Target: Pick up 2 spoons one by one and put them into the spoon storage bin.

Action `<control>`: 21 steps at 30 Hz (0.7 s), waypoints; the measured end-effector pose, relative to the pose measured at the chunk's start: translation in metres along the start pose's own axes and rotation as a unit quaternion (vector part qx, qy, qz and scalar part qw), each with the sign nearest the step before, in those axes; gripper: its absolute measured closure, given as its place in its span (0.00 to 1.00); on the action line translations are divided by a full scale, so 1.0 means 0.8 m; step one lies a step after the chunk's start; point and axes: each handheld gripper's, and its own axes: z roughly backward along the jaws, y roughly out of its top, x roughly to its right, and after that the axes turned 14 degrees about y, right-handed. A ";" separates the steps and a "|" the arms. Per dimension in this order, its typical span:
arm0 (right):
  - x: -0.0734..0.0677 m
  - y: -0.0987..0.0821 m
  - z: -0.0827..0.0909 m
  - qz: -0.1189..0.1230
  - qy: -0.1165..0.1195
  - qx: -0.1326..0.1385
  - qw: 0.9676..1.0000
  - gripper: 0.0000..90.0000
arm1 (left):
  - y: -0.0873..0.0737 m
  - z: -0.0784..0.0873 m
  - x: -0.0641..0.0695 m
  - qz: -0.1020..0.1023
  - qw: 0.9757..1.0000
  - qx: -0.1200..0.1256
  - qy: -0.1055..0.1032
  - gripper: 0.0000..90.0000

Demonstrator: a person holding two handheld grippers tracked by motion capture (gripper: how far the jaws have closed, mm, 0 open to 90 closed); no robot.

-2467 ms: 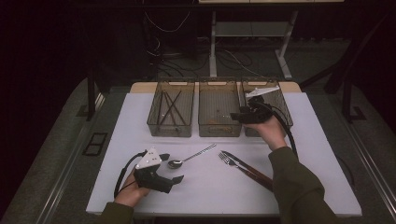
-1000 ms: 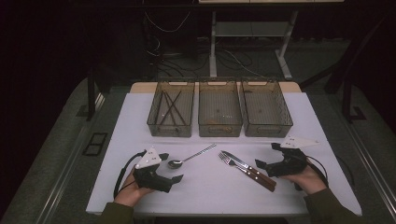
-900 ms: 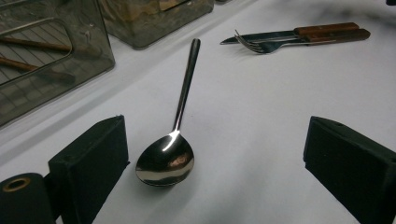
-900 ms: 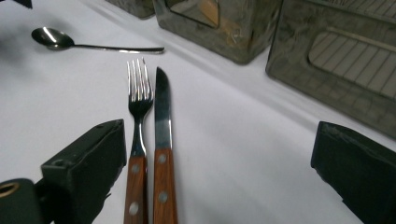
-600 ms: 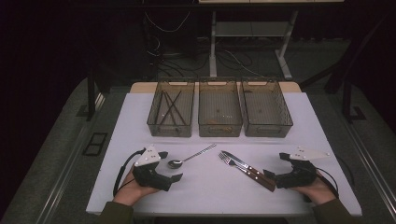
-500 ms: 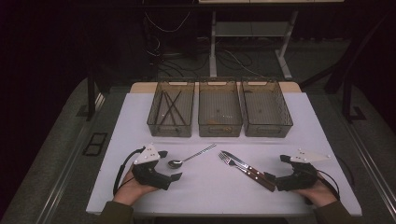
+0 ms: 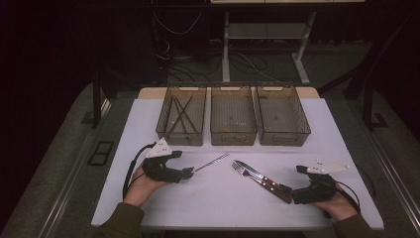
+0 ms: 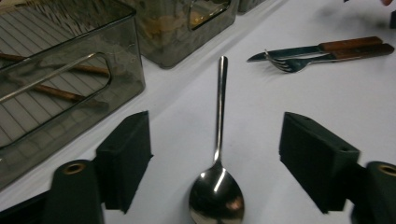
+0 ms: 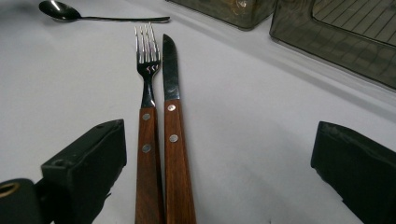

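While the left claw [image 8: 217,158] has just been narrowing around the spoon [image 8: 217,191] on the desk [image 7: 218,193], pads untouching, the right claw [image 9: 219,172] stands spread around the fork [image 9: 148,135] and knife [image 9: 175,140] handles.

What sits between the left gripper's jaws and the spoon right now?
Nothing visible. The spoon lies flat on the white table with its bowl between the left gripper's jaws, which have just been closing but do not touch it. The nearest tray stands off to the side.
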 end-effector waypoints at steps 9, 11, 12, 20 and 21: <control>-0.001 0.001 -0.002 0.004 -0.006 -0.008 1.000 0.04 | -0.007 -0.009 -0.001 0.000 0.999 -0.046 -0.010 0.54; -0.002 0.001 -0.003 0.006 -0.006 -0.011 1.000 0.04 | -0.008 -0.011 0.000 -0.004 0.998 -0.061 -0.010 0.57; -0.002 0.001 -0.003 0.006 -0.006 -0.012 1.000 0.04 | -0.008 -0.011 0.001 -0.004 0.998 -0.065 -0.008 0.57; -0.003 0.002 -0.003 0.008 -0.004 -0.015 1.000 0.04 | -0.018 -0.014 0.000 -0.003 0.996 -0.085 -0.001 0.59; -0.003 0.002 -0.003 0.007 -0.004 -0.015 1.000 0.04 | -0.019 -0.014 0.000 -0.003 0.996 -0.087 -0.001 0.59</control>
